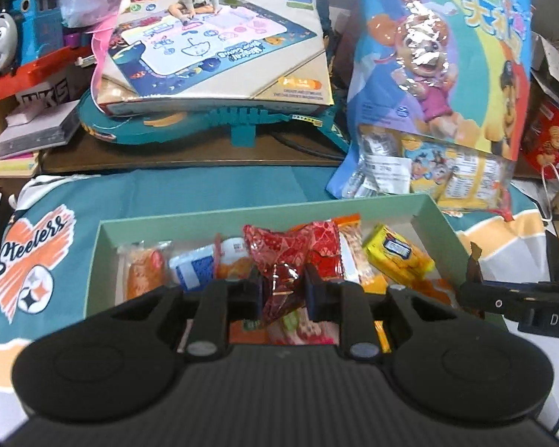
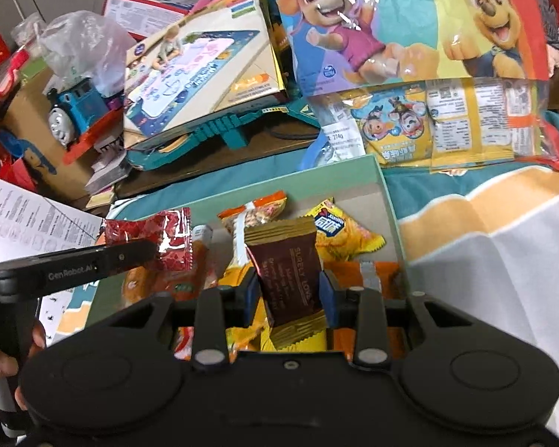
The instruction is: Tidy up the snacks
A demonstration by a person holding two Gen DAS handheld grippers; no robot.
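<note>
both grippers are at the placing step, each carrying a snack over the pale green box (image 1: 434, 210), which already holds a mixed layer of packets. the left gripper (image 1: 283, 292) is clenched on a red foil packet (image 1: 279, 260), held above the middle of the box; from the right wrist view that same packet sticks out of the left gripper's tip just over the box's left side. the right gripper (image 2: 290, 294) grips a brown wrapped bar (image 2: 290, 275) upright between its blue pads (image 2: 326, 298), above the near part of the box, in front of a yellow packet (image 2: 339, 234). next, i judge, each needs lowering into a free gap in the box before the jaws release. both tools point forward and slightly down toward the box.
</note>
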